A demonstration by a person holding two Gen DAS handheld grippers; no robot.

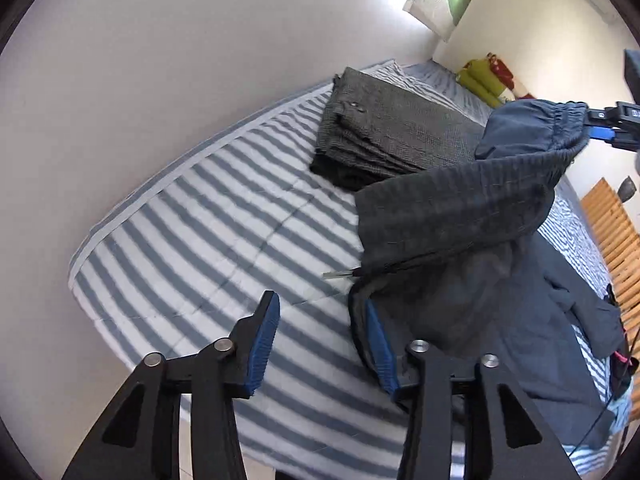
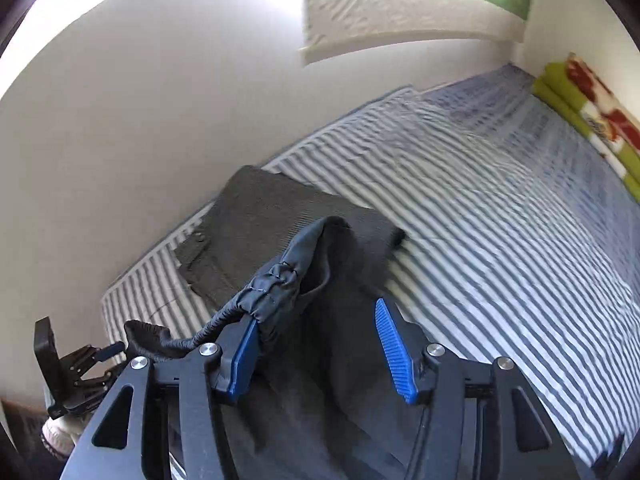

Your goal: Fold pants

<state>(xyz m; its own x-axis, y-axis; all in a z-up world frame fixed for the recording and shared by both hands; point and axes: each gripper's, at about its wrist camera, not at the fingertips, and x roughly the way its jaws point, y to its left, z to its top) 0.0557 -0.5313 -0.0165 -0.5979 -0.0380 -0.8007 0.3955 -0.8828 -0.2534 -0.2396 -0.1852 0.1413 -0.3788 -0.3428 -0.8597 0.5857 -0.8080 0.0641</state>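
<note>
Both grippers stand with jaws apart. On the right gripper point(image 2: 316, 348) the elastic waistband point(image 2: 276, 284) of the dark pants point(image 1: 452, 216) hangs against its left pad alone, the right pad bare and clear of cloth. On the left gripper point(image 1: 320, 344) the pants' edge lies against the right pad, nothing pressed between. The pants hang half-lifted over the bed point(image 1: 208, 216), draped toward a folded grey pair point(image 1: 380, 136) near the wall.

Risk, as I judge it: with no pinch on either side, the slack cloth may slide off and slump into a heap, or drop onto the folded pair and muddle it.

The pants look soft, thin and limp, with a gathered, puckered waistband and a drawcord. The folded pair is a coarser weave, flat and squared. The bed cover is striped, quilted and slightly rumpled.
</note>
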